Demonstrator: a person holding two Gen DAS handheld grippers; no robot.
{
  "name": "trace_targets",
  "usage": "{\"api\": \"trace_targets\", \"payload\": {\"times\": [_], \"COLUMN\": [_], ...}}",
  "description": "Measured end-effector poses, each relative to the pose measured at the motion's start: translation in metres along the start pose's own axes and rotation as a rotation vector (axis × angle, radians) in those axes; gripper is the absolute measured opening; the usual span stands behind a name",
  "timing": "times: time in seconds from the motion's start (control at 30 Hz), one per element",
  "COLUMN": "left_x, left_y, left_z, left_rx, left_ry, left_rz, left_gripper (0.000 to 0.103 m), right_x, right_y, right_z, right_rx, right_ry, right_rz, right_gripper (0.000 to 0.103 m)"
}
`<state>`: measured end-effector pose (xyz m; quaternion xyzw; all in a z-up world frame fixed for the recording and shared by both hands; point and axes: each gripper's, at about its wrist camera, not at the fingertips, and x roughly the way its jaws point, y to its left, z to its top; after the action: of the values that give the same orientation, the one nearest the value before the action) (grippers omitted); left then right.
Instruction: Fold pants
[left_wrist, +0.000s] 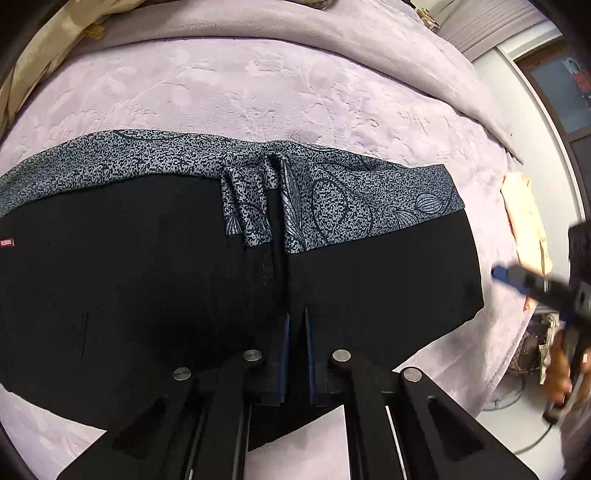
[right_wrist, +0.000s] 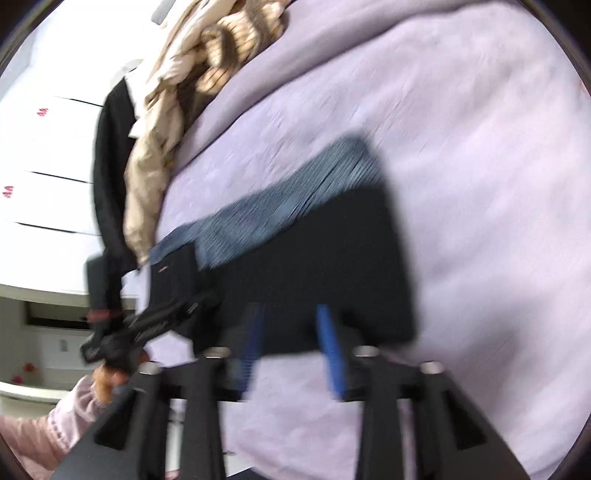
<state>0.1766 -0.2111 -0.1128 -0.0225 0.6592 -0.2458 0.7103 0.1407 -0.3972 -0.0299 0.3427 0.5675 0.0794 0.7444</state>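
Black, soft cloth with a grey speckled band: the pants lie folded and flat in the middle of the lilac bedspread, their near edge toward me. My left gripper has its jaws together, clamped on this near edge. My right gripper stands apart, nothing pressed between its pads, just over the right end. I judge the fabric light and limp, so it will sag; better to hold corners or the thicker hem.
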Motion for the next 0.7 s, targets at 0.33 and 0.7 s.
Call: {"api": "trace_targets", "payload": {"times": [0.33, 0.7], "left_x": [0.007, 0.004], "left_y": [-0.005, -0.009], "left_z": [0.000, -0.007], "left_rx": [-0.021, -0.016], "left_ry": [-0.019, -0.039], "left_rz": [0.013, 0.032], "left_gripper": [0.009, 0.010], "right_x": [0.061, 0.064], "right_y": [-0.073, -0.029], "right_z": [0.072, 0.074], "right_rx": [0.189, -0.023], "right_ry": [0.049, 0.079], "right_rz": [0.160, -0.079], "right_gripper": [0.046, 0.032]}}
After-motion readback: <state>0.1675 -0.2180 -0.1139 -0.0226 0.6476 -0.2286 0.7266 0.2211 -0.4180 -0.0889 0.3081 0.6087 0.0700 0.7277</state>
